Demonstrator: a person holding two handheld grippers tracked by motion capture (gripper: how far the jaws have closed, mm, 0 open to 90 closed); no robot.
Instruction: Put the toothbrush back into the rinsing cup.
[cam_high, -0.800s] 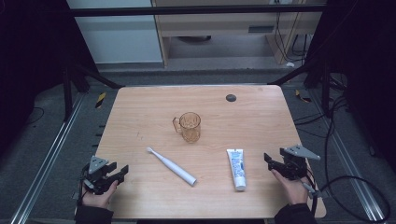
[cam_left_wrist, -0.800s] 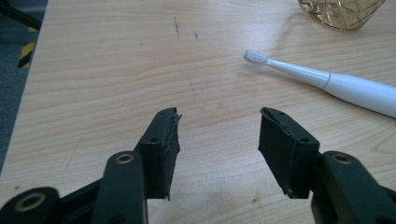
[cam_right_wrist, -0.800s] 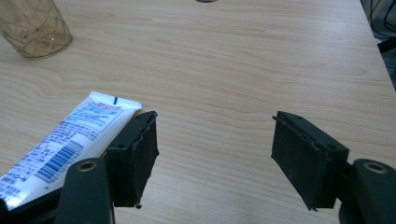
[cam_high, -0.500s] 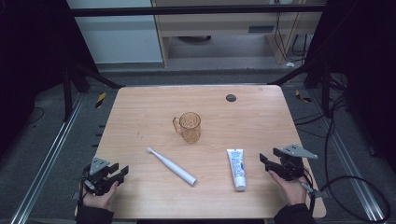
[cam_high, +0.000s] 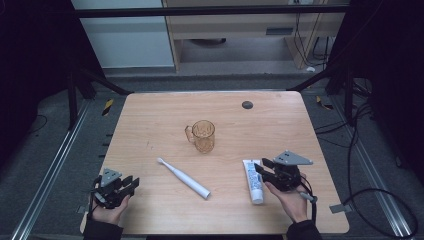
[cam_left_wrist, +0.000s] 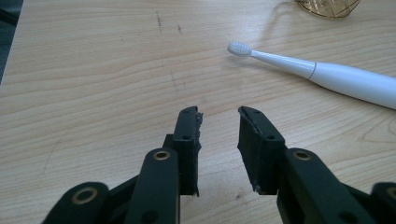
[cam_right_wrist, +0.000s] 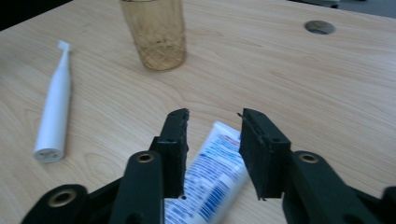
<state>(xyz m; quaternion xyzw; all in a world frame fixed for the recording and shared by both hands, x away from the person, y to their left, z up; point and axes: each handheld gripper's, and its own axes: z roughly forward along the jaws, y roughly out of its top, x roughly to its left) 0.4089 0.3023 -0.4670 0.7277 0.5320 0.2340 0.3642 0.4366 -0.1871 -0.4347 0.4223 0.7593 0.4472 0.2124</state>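
Tabletop (cam_high: 150, 125) evenly lit from above; surroundings beyond it nearly black. Shadows soft and short beside the amber mug (cam_high: 202, 136). High view slightly soft, no glare. In the right gripper view, toothpaste tube (cam_right_wrist: 217, 182) blurred; mug behind it soft.

The left gripper (cam_left_wrist: 218, 116) hangs low over the pale wooden worktop (cam_left_wrist: 93, 84), its two black fingers (cam_left_wrist: 189, 140) standing apart with bare wood showing in the gap and nothing between them. Ahead and to the right lies a white electric toothbrush (cam_left_wrist: 327, 74) (bristle head pointing left, thicker handle running off the right edge), well apart from the fingertips. At the top edge, just beyond the brush, shows the amber base of a cup (cam_left_wrist: 329, 7).
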